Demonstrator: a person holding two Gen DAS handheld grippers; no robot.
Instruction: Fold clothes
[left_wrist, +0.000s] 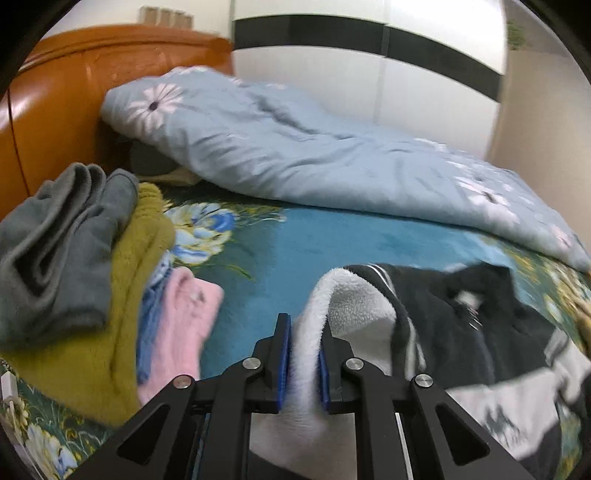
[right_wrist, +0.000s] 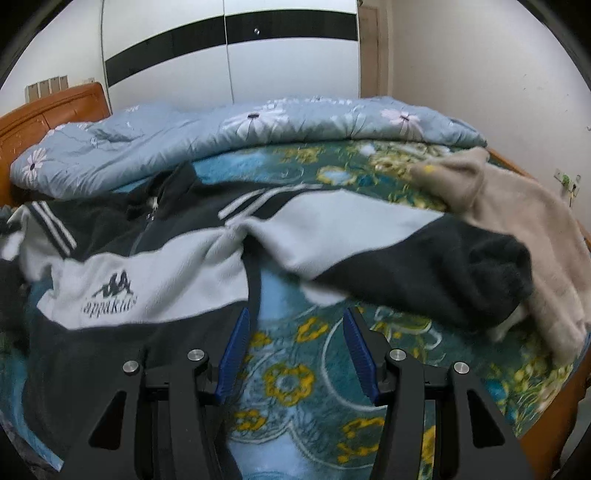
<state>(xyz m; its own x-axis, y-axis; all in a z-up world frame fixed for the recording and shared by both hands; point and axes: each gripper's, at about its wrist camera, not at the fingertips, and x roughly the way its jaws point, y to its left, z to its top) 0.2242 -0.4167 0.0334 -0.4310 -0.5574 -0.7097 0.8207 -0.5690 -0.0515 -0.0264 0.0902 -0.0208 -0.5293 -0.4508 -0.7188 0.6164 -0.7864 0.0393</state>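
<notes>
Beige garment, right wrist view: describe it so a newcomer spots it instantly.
On the floral bedspread, look to the right edge, below the blue quilt. The beige garment lies crumpled there, overlapping the black-and-white jacket sleeve's dark cuff; it alone is plain tan.

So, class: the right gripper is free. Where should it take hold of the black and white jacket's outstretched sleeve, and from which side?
Probably at the dark cuff of the jacket sleeve, which lies flat across the bedspread with its end free. The open right gripper could come from the near side, clear of the beige garment behind.
</notes>
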